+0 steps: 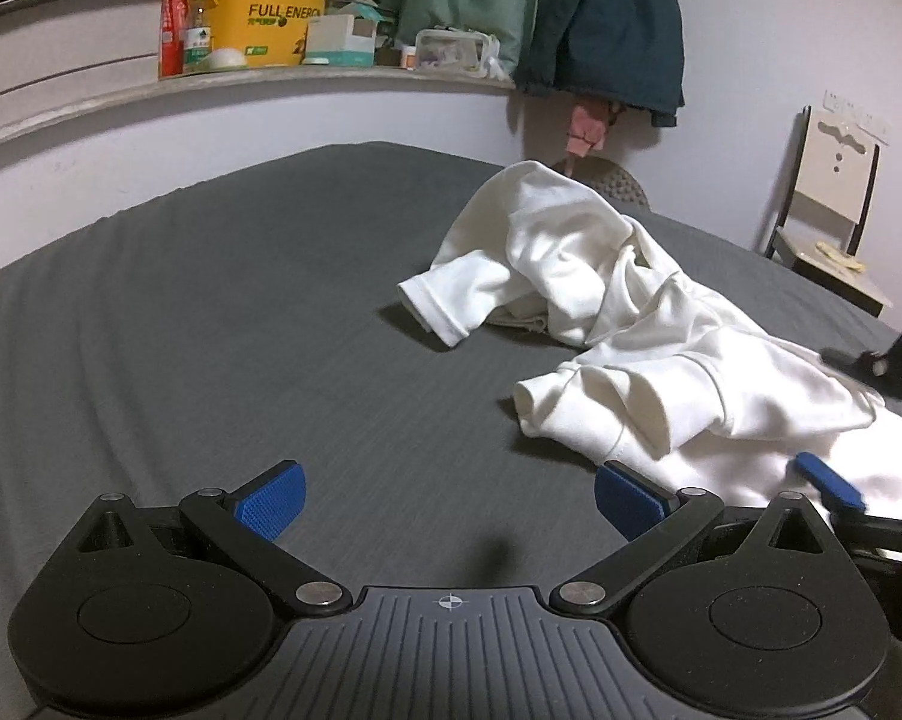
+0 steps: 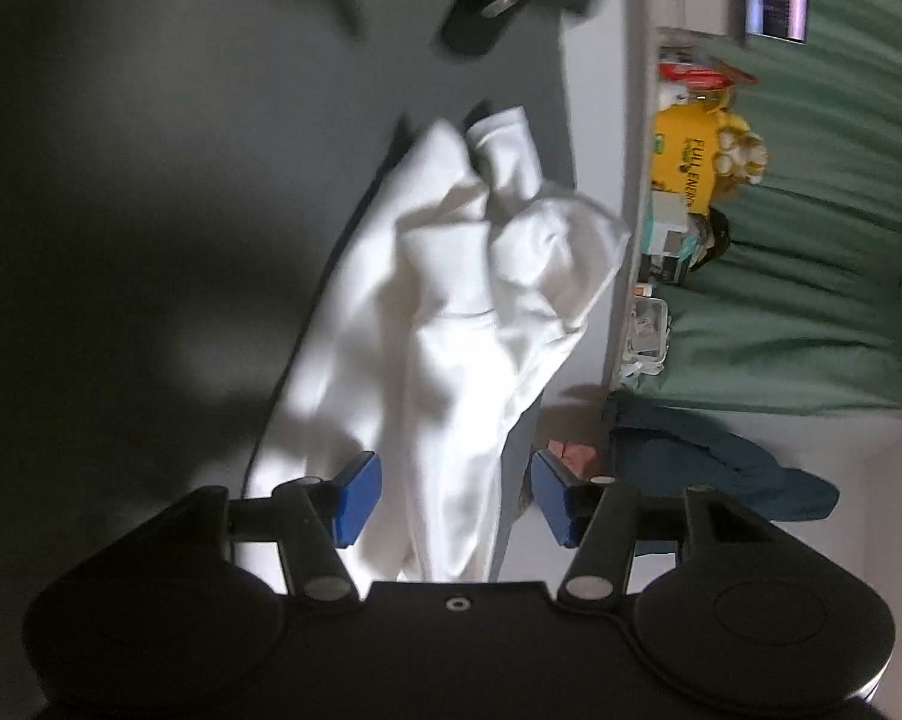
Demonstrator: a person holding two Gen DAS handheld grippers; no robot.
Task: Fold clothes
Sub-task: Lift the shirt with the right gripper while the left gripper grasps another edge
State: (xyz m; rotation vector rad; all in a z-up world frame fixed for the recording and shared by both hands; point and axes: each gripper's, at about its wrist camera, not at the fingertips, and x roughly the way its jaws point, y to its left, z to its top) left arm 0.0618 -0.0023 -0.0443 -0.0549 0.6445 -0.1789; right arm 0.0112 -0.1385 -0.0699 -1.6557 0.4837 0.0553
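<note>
The white shirt (image 1: 619, 324), soft, light and crumpled on the bed (image 1: 210, 330), lies at two o'clock of the empty, open left tongs (image 1: 447, 501); the open right tongs (image 2: 451, 495) straddle its hem, the best hold.

free: bare grey bed (image 1: 210, 312) ahead of my left gripper (image 1: 447, 507) | blocked: crumpled white shirt (image 1: 619, 312) heaped right | beyond: wall shelf (image 1: 330, 75)

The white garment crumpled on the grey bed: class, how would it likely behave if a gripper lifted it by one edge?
The white garment would probably hang limp, since it already lies in soft folds and bunches. It looks light, as its sleeve stands up unsupported. It may drag across the grey bed sheet rather than slide freely.
</note>
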